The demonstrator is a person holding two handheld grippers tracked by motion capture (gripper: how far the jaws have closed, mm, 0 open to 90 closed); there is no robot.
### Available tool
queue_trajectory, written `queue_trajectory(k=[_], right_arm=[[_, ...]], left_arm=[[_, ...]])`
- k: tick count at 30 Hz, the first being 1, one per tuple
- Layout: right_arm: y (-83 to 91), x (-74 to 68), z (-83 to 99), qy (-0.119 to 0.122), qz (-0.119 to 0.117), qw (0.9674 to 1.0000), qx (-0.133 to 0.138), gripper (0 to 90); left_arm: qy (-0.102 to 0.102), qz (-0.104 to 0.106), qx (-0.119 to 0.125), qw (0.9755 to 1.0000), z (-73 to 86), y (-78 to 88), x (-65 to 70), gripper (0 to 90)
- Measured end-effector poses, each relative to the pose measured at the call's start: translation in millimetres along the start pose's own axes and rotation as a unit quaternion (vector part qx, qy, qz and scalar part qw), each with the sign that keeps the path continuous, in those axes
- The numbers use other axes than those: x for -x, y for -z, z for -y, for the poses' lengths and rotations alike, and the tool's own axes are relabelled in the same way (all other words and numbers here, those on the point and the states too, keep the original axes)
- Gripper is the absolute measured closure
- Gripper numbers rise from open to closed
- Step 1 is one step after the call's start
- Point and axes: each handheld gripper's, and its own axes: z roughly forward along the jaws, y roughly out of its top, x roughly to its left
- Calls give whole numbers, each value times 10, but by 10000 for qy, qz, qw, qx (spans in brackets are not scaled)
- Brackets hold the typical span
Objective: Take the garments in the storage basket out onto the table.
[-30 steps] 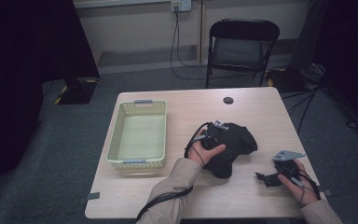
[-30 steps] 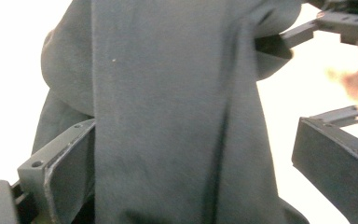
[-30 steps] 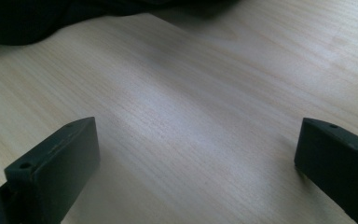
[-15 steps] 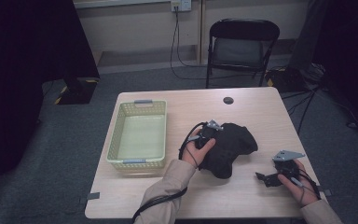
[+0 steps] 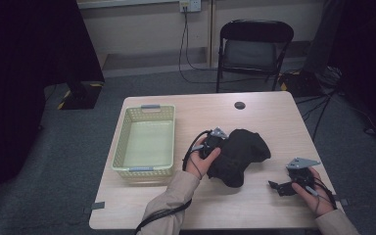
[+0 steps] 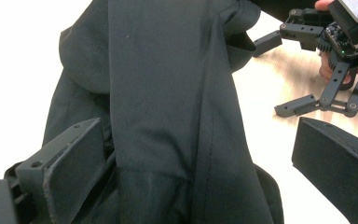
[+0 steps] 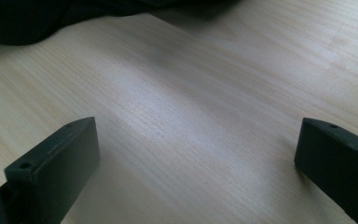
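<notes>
1. Where the black garment [image 5: 238,154] lies bunched near the middle of the wooden table [image 5: 269,117], bare wood is left open behind it toward the far edge and in front of it toward the near edge.
2. At the garment's left side the left gripper [image 5: 214,143] is pressed against the cloth; in the left gripper view its jaws are seen spread wide, with a thick fold of the cloth [image 6: 168,116] lying between them, against the left jaw and apart from the right one. Nothing is clamped.
3. Near the table's right front corner the right gripper [image 5: 280,187] is held low over bare wood, well apart from the garment; its jaws are seen wide apart with nothing between them, and only a strip of table is left between it and the right edge.
4. Along the table's left side a pale green basket [image 5: 122,142] is set, just beside the left edge, with a gap of bare wood between it and the garment.
5. Counted: one garment, one basket, two grippers, one small dark disc [image 5: 240,105] near the far edge, and one folding chair [image 5: 254,51] behind the table.
</notes>
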Motion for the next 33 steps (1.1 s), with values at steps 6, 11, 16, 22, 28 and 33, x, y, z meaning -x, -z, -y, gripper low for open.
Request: queue_trajectory(k=[6,11,16,22,28,33], right_arm=[[0,0,0,0,-1,10000,0,0],[0,0,0,0,0,10000,1,0],[0,0,0,1,-1,10000,1,0],[1,-2,2,-8,10,10000,5,0],[1,-3,2,-12,13,10000,5,0],[1,-3,2,-11,13,10000,4,0]], left_arm=[[-15,-3,16,10000,39,50,12,24],[-22,34,28,10000,84,72,19,24],[-48,72,-36,10000,161,97,28,24],[22,104,14,9999,254,162,9,23],[32,131,32,9999,309,214,4,22],[-28,206,-16,9998,373,226,13,22]])
